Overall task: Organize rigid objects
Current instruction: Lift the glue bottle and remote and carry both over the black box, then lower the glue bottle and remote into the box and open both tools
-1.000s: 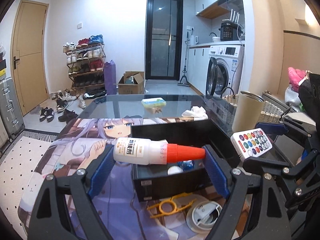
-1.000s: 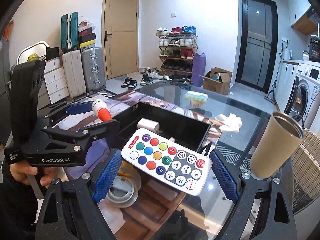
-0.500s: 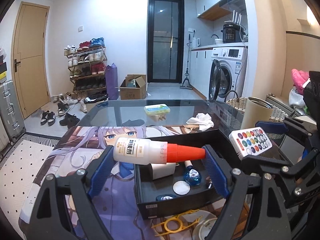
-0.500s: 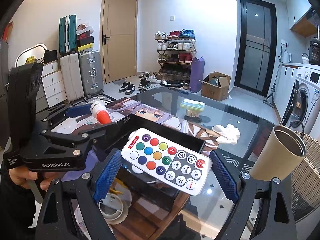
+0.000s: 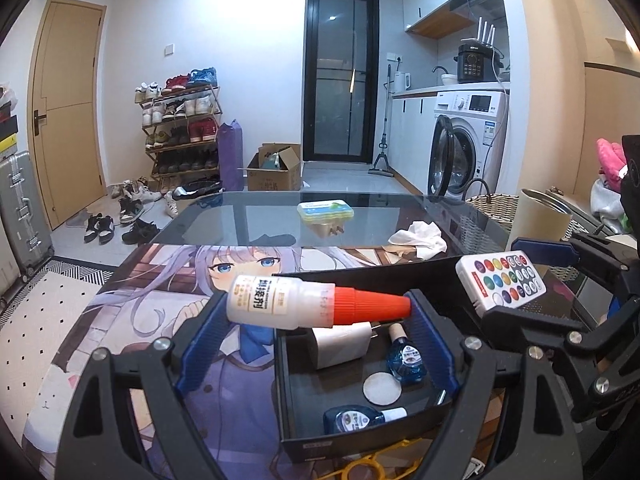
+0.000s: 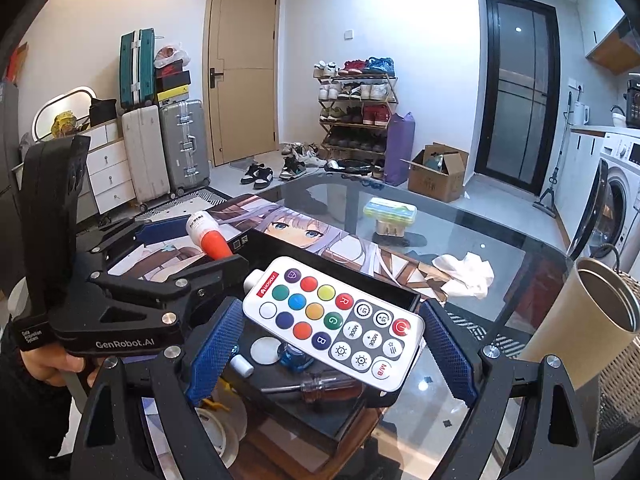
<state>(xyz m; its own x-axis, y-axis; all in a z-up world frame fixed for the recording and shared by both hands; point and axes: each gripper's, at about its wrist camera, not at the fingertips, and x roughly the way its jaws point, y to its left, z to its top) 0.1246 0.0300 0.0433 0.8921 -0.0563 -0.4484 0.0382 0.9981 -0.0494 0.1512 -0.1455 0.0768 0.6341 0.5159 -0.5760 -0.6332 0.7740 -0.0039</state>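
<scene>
Over the black bin [image 5: 360,432] on the table [image 5: 360,204], the left claw [image 5: 316,312] is clenched on a glue bottle [image 5: 280,304] with Chinese label print, and the right claw [image 6: 332,344] clamps a remote [image 6: 336,320] with keys R, G, B, MODE. Several small items already lie inside; both held objects await placement. "GenRobot.AI" marks the left claw's body.

I count two claws, my left claw [image 5: 316,330] and my right claw [image 6: 332,350]. One glue bottle [image 5: 316,302] with a red cap. One remote control [image 6: 336,322]. One black tray [image 5: 352,428] on the bench [image 5: 256,212]. Inside it: two small blue bottles [image 5: 404,358], one white adapter [image 5: 342,344], one white disc [image 5: 382,388], one screwdriver [image 6: 320,388]. On the bench: one tan cup [image 6: 588,316], one crumpled tissue [image 5: 422,238], one green-lidded box [image 5: 326,212], one printed mat [image 5: 168,300].
</scene>
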